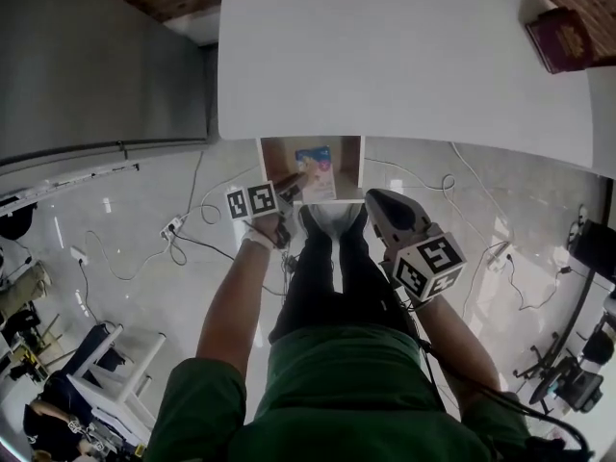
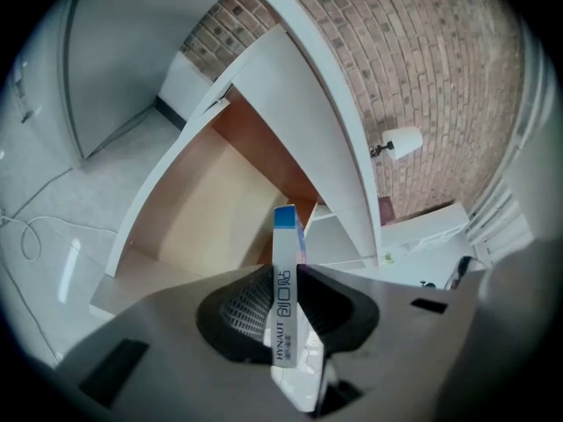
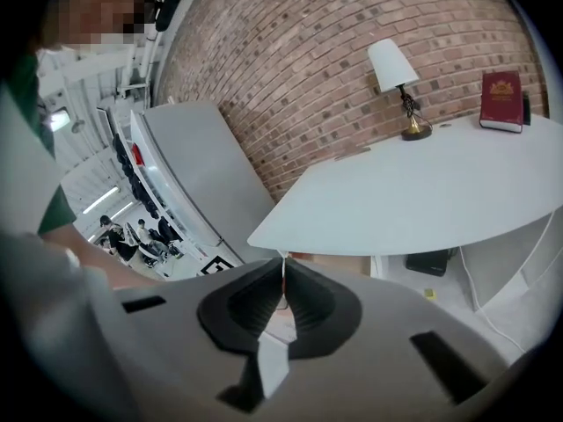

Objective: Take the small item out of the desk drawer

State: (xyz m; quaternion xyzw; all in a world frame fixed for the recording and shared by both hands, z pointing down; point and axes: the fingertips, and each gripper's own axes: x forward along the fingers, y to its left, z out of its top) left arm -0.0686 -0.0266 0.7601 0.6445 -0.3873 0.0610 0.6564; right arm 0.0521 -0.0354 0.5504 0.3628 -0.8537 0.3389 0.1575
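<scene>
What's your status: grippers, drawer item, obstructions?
Left gripper shut on the plaster box, above the open drawer. Right gripper shut, empty. Nothing blocking the box.

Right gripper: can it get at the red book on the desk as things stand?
Probably yes: the right gripper is shut and empty, and the desk top up to the red book lies bare. It must open first.

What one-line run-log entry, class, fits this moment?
left tongs: shut on small box | small box: held over open drawer | right tongs: shut, empty
</scene>
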